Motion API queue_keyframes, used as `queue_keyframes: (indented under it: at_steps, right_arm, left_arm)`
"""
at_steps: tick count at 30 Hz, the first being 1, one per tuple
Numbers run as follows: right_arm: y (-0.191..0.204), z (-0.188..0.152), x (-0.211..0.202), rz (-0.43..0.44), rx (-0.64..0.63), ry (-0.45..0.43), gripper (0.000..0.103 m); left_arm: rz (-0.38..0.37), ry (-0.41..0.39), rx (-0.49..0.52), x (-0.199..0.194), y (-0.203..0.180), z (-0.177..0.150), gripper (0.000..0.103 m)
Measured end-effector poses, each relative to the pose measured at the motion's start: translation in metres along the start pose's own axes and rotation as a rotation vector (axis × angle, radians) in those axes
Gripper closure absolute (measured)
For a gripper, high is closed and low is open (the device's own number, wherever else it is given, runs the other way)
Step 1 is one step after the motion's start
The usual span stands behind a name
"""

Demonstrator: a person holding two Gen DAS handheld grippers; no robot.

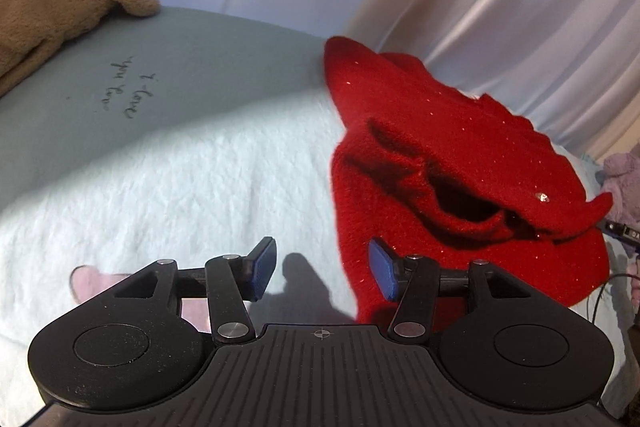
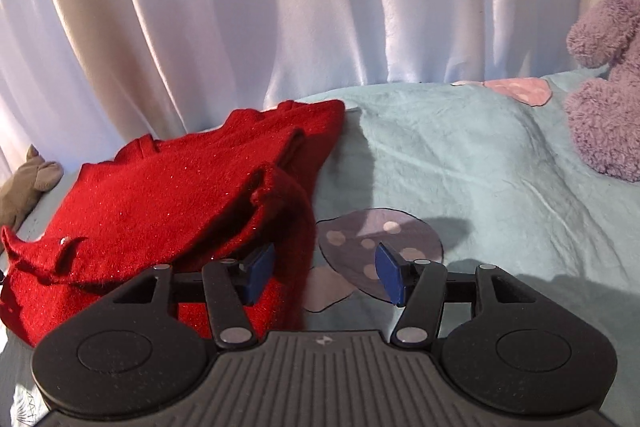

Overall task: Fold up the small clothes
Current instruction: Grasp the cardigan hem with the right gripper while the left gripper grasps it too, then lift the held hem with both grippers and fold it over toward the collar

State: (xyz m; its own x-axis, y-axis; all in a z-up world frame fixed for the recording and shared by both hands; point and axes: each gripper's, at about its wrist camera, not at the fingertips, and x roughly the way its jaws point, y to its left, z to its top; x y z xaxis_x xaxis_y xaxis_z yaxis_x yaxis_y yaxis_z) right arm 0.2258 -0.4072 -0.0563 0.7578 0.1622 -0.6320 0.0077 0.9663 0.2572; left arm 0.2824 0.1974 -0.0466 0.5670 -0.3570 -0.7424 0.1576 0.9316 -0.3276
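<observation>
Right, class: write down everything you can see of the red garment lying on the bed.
The red garment is a small fuzzy knit, like fleece or wool, flecked with glitter, with one small shiny stud near an edge. It lies loosely folded and rumpled on the pale blue fluffy blanket, with layers overlapping, a scalloped edge at the back and a dark opening at the front. It reaches back to the white curtain. Neither the left gripper nor the right gripper holds it; both are open beside it.
</observation>
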Motion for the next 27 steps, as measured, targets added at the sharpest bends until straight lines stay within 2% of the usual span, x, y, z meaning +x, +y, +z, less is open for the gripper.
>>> queue_keyframes:
  at_steps: [3,7,8,10,12,13,14,16,23,27]
  right_arm:
    - [0.012,0.005,0.013,0.035,-0.03,-0.004,0.047]
    - [0.021,0.016,0.021,0.08,-0.061,-0.02,0.047]
    - [0.022,0.019,0.024,0.084,-0.068,-0.016,0.047]
    - [0.024,0.022,0.028,0.09,-0.077,-0.009,0.05]
    - [0.024,0.025,0.029,0.113,-0.084,-0.005,0.064]
    - [0.025,0.027,0.03,0.126,-0.088,-0.003,0.078]
    - [0.024,0.028,0.032,0.135,-0.088,0.001,0.085]
    - [0.024,0.028,0.031,0.15,-0.081,-0.005,0.09]
    - [0.026,0.029,0.012,0.168,-0.039,-0.076,0.094]
    - [0.037,0.037,-0.001,0.181,-0.05,-0.124,0.095]
  left_arm:
    - [-0.055,-0.028,0.054,0.017,-0.013,0.012,0.047]
    - [-0.158,-0.036,-0.004,0.038,-0.019,0.023,0.05]
    - [-0.174,-0.042,0.0,0.04,-0.022,0.024,0.052]
    - [-0.199,-0.053,0.007,0.04,-0.026,0.024,0.068]
    - [-0.197,-0.05,-0.005,0.041,-0.026,0.026,0.088]
    - [-0.196,-0.052,-0.015,0.041,-0.025,0.028,0.09]
    - [-0.199,-0.055,-0.027,0.04,-0.023,0.029,0.09]
    - [-0.212,-0.068,-0.042,0.038,-0.021,0.03,0.091]
    - [-0.256,-0.146,-0.11,0.017,-0.022,0.035,0.091]
    - [-0.213,-0.207,-0.053,-0.004,-0.048,0.05,0.091]
